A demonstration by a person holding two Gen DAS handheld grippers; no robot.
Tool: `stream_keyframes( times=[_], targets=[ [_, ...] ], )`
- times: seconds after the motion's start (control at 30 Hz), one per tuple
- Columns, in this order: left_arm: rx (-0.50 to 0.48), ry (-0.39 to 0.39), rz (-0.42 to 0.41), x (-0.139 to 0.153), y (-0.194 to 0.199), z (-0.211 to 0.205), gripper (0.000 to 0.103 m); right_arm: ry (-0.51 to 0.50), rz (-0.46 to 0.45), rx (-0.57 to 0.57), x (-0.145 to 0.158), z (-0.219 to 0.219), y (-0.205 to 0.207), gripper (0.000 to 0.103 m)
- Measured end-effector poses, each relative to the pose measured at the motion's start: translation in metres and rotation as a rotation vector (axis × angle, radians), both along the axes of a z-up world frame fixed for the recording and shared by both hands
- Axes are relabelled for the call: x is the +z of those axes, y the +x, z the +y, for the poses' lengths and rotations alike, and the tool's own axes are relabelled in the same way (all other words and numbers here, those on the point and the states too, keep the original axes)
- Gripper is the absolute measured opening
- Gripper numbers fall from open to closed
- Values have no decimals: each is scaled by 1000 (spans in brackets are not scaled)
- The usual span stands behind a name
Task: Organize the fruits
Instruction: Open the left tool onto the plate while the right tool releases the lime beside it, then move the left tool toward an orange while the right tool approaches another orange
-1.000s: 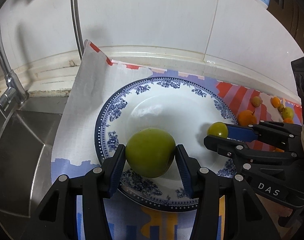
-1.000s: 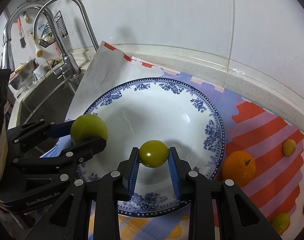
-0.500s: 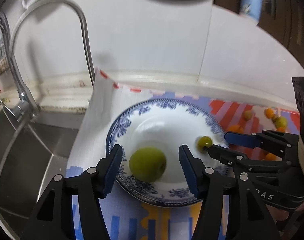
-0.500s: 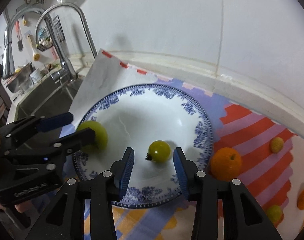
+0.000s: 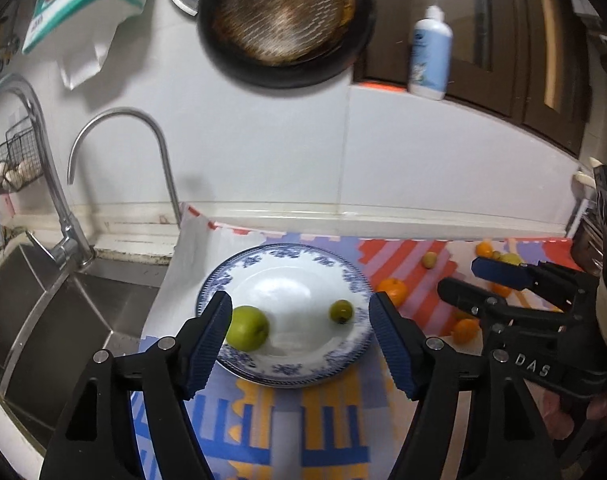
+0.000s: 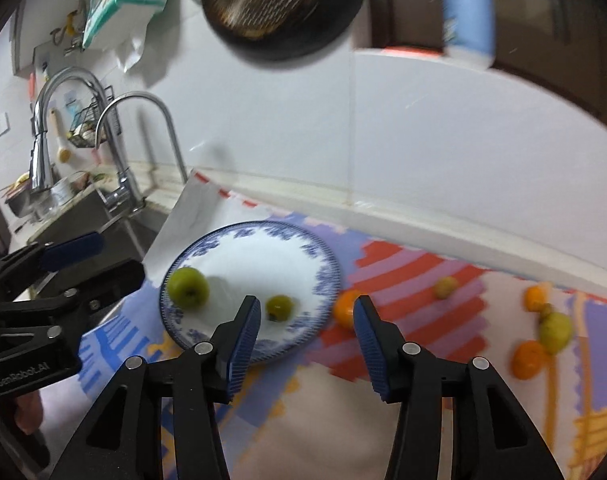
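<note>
Tongs: my left tongs and right tongs, both opening, nothing between them.
Plate: blue-patterned white china plate on the table holds two green fruits.
Next fruit: round orange citrus lies just beyond my right tongs, nearer them than the left.

Patterned mat under plate, scattered fruit

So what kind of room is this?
Most likely a home kitchen. There is a steel sink with a curved faucet, a frying pan hanging on the white wall, and fruit on a blue-patterned plate on the counter.
</note>
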State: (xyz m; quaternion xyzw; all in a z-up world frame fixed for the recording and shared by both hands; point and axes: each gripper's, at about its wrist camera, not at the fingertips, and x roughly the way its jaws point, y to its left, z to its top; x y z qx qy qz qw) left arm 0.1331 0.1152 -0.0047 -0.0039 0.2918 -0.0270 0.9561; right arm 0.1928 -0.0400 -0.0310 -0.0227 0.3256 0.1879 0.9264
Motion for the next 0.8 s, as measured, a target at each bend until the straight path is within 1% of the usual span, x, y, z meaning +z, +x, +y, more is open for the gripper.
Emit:
stream_keyframes(
  times=[0.27, 0.3, 0.37, 0.6, 0.8],
  targets=[
    [-47, -12, -40, 12, -28, -30, 72, 19, -47, -69, 22, -37, -38, 49],
    [-54, -5, -46, 13, -31, -35, 73, 22, -51, -77, 24, -42, -43, 53],
    [-62, 8, -52, 13, -36, -42, 74, 23, -59, -90, 25, -49, -50, 56],
    [-118, 11, -48, 7, -40, -71, 75, -1, -70, -121, 24, -78, -66, 56],
    [-161, 8, -36, -2, -34, -100, 77, -14, -74, -161, 22, -106, -68, 56]
  ],
)
